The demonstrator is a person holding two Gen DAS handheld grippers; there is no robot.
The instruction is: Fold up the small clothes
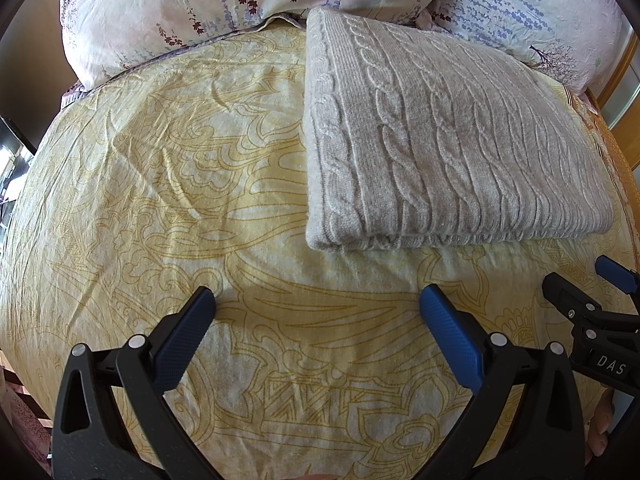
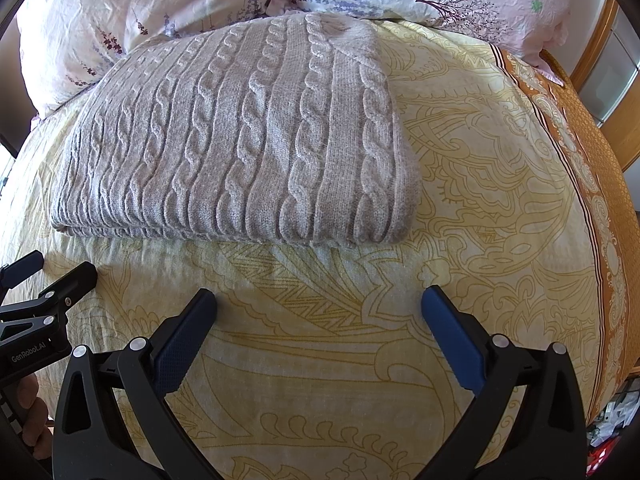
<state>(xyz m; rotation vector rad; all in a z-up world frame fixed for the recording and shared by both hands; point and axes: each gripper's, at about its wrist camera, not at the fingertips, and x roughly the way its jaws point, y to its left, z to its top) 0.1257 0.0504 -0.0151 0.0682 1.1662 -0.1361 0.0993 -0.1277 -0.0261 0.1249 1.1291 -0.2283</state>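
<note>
The cable-knit sweater [image 1: 440, 136] lies folded near the bedsheet's [image 1: 160, 200] pillow edge; left gripper [image 1: 316, 304] and right gripper [image 2: 318, 304] gape wide, empty, just short of it; a shallow pinch might lift only the top layer and undo the fold

- The sweater [image 1: 440, 140], upper right of the left wrist view, is thick cable-knit wool, fuzzy and matt.
- The bed sheet [image 1: 160, 200] is thin, wrinkled printed cotton.
- The left tongs [image 1: 318, 300] are matt black plastic with textured blue pads [image 1: 448, 332].
</note>
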